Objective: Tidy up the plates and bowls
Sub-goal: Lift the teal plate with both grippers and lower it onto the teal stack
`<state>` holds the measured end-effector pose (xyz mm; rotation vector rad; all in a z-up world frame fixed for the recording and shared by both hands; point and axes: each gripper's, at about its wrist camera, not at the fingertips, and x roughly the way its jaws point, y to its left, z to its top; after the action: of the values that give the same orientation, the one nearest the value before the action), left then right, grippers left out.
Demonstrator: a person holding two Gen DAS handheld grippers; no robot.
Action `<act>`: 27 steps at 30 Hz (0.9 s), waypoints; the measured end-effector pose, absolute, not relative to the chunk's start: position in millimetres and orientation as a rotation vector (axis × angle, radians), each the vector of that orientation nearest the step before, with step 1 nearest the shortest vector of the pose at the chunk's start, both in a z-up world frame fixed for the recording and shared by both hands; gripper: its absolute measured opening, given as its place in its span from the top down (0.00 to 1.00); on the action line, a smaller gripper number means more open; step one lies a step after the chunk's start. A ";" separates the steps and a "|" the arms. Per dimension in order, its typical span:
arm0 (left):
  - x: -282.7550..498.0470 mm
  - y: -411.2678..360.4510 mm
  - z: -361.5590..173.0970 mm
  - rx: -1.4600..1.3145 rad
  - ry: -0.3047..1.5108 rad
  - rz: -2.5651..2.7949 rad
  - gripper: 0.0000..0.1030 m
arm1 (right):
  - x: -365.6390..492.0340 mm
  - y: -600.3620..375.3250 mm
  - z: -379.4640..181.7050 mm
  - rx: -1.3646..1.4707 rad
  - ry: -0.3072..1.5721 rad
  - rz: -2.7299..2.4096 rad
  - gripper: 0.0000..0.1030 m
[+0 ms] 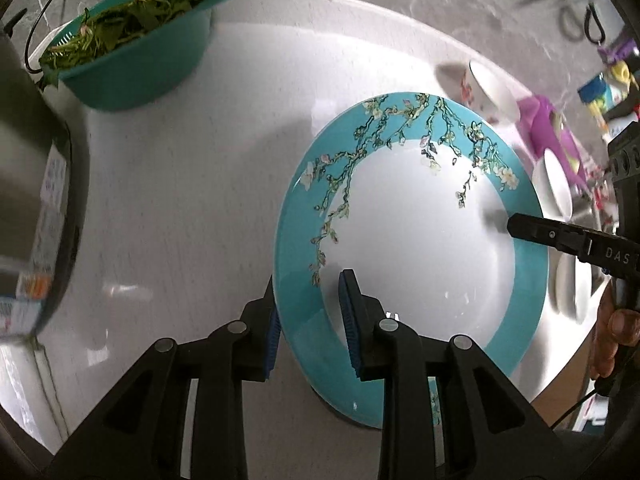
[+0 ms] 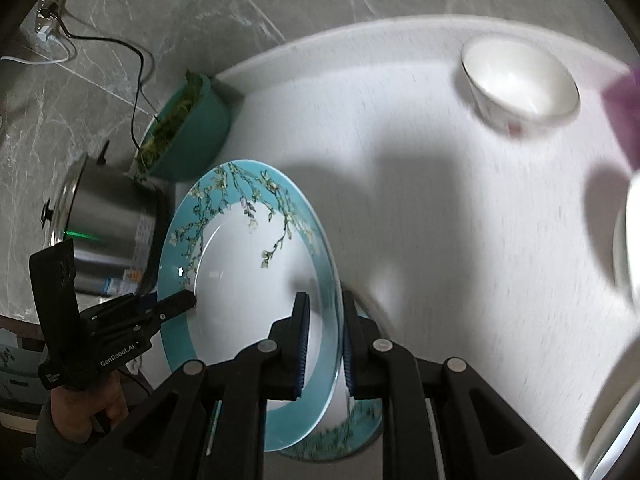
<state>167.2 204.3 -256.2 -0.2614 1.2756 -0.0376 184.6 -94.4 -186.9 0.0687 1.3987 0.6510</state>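
A turquoise-rimmed plate with a blossom-branch pattern [image 1: 416, 240] is held above the white table by both grippers. My left gripper [image 1: 308, 320] is shut on the plate's near rim. My right gripper [image 2: 324, 344] is shut on the opposite rim of the same plate [image 2: 248, 280]; its finger shows in the left wrist view [image 1: 532, 230]. A second plate with the same pattern [image 2: 340, 440] lies on the table under the held one. A white bowl [image 2: 520, 80] stands at the back right, and it also shows in the left wrist view [image 1: 488, 88].
A teal colander of green leaves [image 1: 132, 48] stands at the back left. A steel cooker [image 2: 108, 232] stands at the left edge. More white bowls [image 1: 556, 184] and purple items [image 1: 552, 128] crowd the right side. The table rim [image 2: 360, 28] meets a grey marble wall.
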 end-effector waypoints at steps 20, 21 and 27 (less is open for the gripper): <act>116.8 172.1 -296.8 -0.182 1.321 -0.050 0.75 | 130.4 -116.9 -222.1 0.003 1.421 0.566 0.83; 115.9 170.3 -298.9 -0.177 1.322 -0.052 0.75 | 129.2 -116.7 -222.6 -0.011 1.416 0.560 0.83; 116.7 164.6 -302.3 -0.123 1.315 -0.033 0.74 | 126.0 -112.9 -223.5 -0.045 1.389 0.557 0.84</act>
<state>116.7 164.6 -302.3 -0.1230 1.3153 -0.0326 126.0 -112.9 -223.5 -0.0450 1.3885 0.5574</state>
